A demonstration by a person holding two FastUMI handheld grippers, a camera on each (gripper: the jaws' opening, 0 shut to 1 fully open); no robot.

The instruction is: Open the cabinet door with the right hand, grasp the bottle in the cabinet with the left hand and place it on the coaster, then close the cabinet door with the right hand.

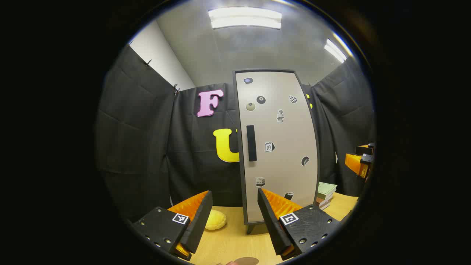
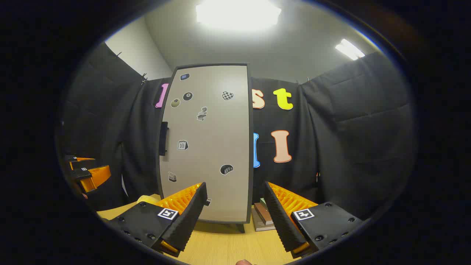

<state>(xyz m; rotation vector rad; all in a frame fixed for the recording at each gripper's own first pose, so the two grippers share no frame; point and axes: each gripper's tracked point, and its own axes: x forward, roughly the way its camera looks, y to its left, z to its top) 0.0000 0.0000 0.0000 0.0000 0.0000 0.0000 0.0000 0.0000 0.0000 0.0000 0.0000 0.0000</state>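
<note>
A: Status?
B: Both my grippers are spread, holding nothing: left (image 1: 234, 215), right (image 2: 235, 215), ribbed pads.
A: Cabinet?
B: Tall cabinet (image 1: 278, 147) on the wood-grain table (image 1: 235, 239), flat door shut, slim bar handle (image 1: 251, 142) on its left edge. Bottle hidden. Book stack (image 1: 325, 195) beside it.

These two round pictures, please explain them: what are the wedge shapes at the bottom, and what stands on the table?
Each picture comes from a camera riding on hand-held tongs, one per hand. The wedges are that tool's own two fingers: left tongs, right tongs, both open and holding nothing. Ahead stands a cabinet on a wooden table, its door shut, with a dark handle. Beside it lie stacked books and a yellow round object. In the left gripper view the other tongs show at the right edge.
</note>
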